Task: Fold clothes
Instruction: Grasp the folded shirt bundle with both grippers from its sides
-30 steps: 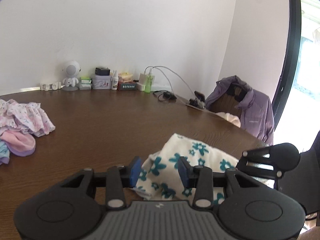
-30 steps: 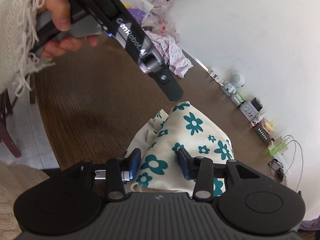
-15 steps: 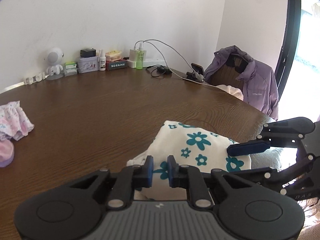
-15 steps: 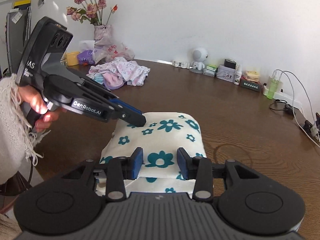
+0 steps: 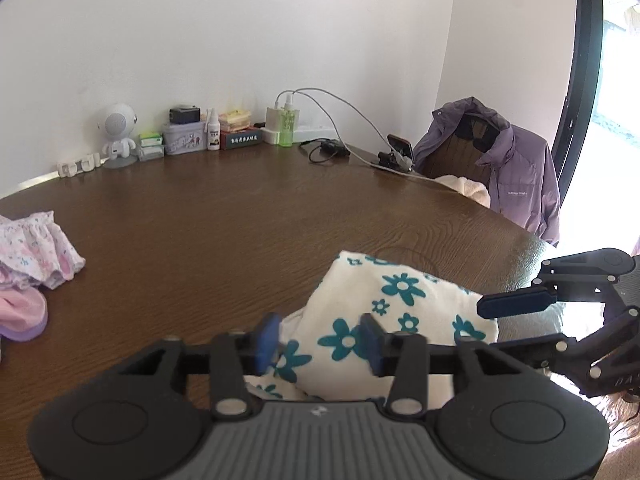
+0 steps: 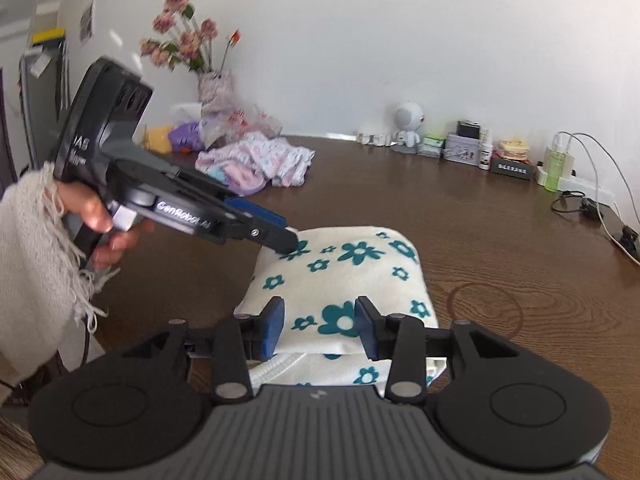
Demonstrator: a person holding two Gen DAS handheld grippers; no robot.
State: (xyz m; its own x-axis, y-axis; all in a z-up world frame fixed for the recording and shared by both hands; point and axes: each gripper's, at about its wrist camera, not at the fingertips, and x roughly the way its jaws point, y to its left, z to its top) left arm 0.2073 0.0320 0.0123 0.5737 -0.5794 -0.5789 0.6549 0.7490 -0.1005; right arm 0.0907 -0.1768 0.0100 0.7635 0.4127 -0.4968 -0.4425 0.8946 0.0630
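- Cloth (image 6: 344, 280), cream with teal flowers, lies folded in a thick bundle on the brown wooden tabletop (image 5: 240, 216), near the edge closest to the person.
- Left gripper (image 5: 320, 340) is open, its blue pads spread on either side of the near end of the cloth without pinching it; seen from the right wrist camera, this gripper (image 6: 280, 236) slants down so that its tip touches the far left corner of the bundle.
- Right gripper (image 6: 320, 328) is open as well, with the folded edge of the cloth between its two fingers and a gap on each side; from the left wrist camera its (image 5: 516, 306) blue finger reaches in over the right side of the cloth.
- Left hand (image 6: 100, 220), in a fringed cream sleeve, holds the handle of the left gripper.
- Pile of pink and flowered clothes (image 6: 260, 160) sits farther back on the tabletop, well apart from the folded cloth.
- Vase of flowers (image 6: 212, 84) stands behind that pile.
- Along the wall stand a small white robot figure (image 5: 118, 132), a tin (image 5: 184, 142), a green bottle (image 5: 289, 128) and a white charger with cables (image 5: 340, 120).
- Purple jacket (image 5: 516, 176) hangs over a chair at the far right of the tabletop.
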